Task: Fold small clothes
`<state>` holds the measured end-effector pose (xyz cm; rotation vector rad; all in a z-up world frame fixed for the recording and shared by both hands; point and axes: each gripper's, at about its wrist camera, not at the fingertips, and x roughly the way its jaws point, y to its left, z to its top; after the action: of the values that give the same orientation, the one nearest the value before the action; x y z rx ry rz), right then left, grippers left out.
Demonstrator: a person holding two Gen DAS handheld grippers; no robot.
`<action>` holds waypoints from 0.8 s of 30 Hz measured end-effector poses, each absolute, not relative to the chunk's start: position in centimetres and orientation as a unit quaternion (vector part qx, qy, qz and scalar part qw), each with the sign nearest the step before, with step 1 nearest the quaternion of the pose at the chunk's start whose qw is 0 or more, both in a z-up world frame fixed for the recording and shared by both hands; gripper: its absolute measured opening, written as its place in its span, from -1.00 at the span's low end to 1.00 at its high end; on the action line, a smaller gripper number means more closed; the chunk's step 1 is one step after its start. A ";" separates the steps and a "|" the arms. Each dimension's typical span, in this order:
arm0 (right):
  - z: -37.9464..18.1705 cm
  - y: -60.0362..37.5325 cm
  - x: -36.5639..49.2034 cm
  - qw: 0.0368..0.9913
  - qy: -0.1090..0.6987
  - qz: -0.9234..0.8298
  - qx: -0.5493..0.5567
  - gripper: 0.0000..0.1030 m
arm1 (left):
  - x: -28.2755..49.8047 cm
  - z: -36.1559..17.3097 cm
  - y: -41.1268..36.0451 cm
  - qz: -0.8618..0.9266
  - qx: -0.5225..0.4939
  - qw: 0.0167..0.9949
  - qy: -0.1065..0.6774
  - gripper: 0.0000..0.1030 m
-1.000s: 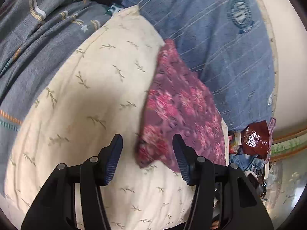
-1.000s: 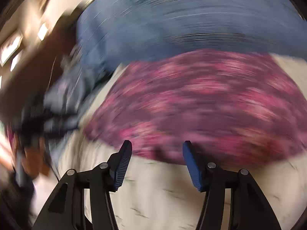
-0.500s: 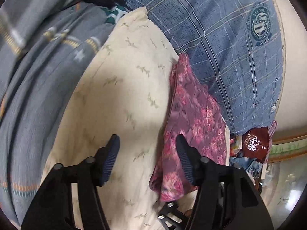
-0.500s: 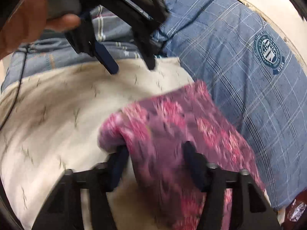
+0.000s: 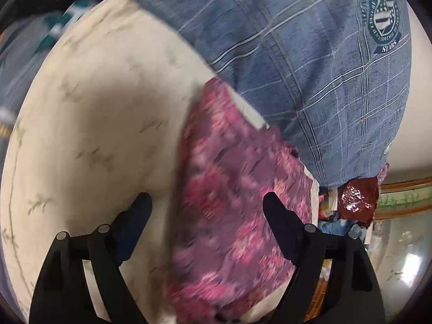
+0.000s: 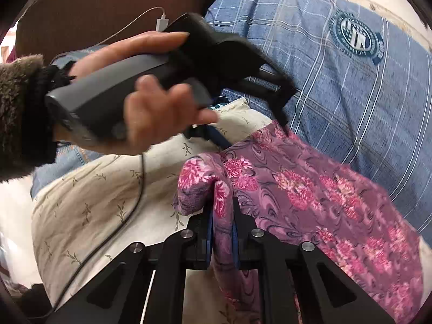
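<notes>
A small purple garment with pink flowers (image 5: 237,210) lies on a cream leaf-print pillow (image 5: 102,124). It also shows in the right wrist view (image 6: 310,189). My left gripper (image 5: 208,202) is open, its fingers astride the garment's left edge, just above it. In the right wrist view the left gripper (image 6: 256,124) hangs over the garment's far corner, held by a hand (image 6: 151,108). My right gripper (image 6: 222,205) is shut on a raised fold of the garment's near corner.
A blue plaid cushion with a round crest (image 5: 324,62) lies behind the pillow, also in the right wrist view (image 6: 356,62). A dark red foil bag (image 5: 356,197) sits at the right edge. A white charger cable (image 6: 135,24) runs at the back.
My right gripper has closed on the garment's corner and lifted it. My left gripper has moved right over the garment, its fingers still open.
</notes>
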<state>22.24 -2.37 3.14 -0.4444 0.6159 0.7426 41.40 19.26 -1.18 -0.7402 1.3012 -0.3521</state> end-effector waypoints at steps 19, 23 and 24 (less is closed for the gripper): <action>6.7 -12.6 23.8 0.853 0.355 0.380 0.051 -0.86 | 39.6 6.9 10.0 -0.170 -0.225 0.778 0.561 -0.84; 7.9 -18.5 23.4 0.853 0.354 0.358 0.137 -0.86 | 38.7 10.2 3.5 -0.203 -0.188 0.788 0.550 -0.84; 7.9 -20.3 23.2 0.852 0.354 0.350 0.160 -0.86 | 38.5 10.5 1.9 -0.209 -0.179 0.789 0.549 -0.84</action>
<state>23.15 -20.35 7.93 0.3364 0.7443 0.7375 38.48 1.95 10.46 -0.3863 1.1836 -0.4506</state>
